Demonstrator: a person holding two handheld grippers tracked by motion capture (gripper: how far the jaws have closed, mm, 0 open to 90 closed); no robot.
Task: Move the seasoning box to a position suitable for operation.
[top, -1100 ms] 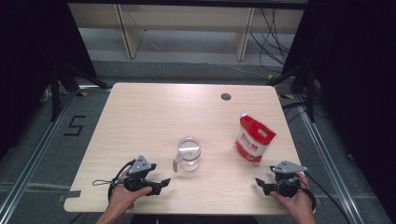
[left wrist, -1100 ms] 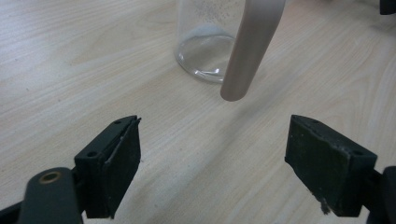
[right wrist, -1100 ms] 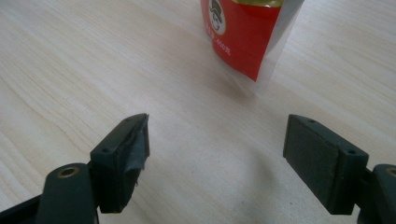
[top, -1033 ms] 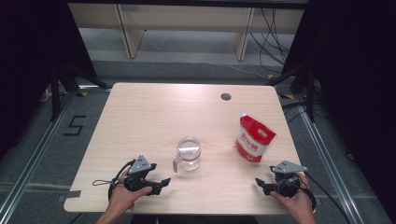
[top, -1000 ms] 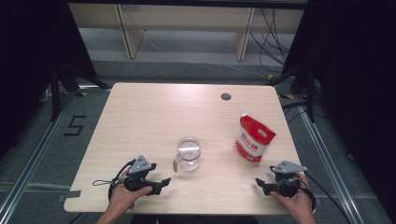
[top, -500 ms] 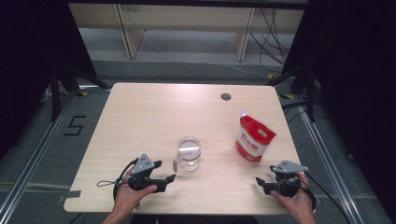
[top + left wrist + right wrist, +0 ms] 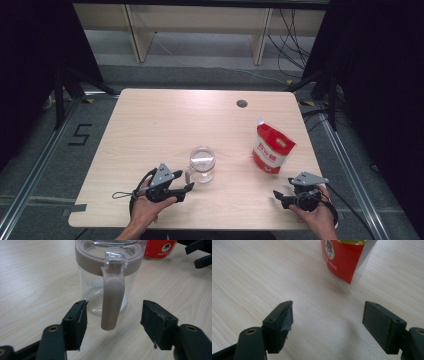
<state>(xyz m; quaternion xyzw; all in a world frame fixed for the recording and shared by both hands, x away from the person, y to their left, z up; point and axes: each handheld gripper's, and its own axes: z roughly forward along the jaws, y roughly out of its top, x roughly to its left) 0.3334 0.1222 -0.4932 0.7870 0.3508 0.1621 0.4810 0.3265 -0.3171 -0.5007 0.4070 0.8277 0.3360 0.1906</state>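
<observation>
Clear glass jar (image 7: 202,165) w/ taupe lid ring and taupe handle (image 7: 111,302) stands upright near the front-middle of the surface (image 7: 165,120). Looks empty, bar a faint residue on the inside wall. Handle points back toward the person's left.

Left hand-held gripper (image 7: 184,191) sits just beside the jar, low over the surface; in the left gripper view (image 7: 113,323) the handle hangs between the two pads, clear gap each side, so nothing gripped yet. Jaws have just been closing in on it, handle between them but pads not touching.

Red stand-up pouch (image 7: 272,148) is upright to the right of the jar, well apart from it, top seemingly still sealed. Right hand-held gripper (image 7: 278,196) rests near the front-right edge, jaws wide apart and empty, aimed at the pouch's base (image 7: 342,260) but not at it.

Progress, my read: early. Approach to the handle done; left to do: pinch the handle, then whatever follows w/ the pouch, untouched so far.
</observation>
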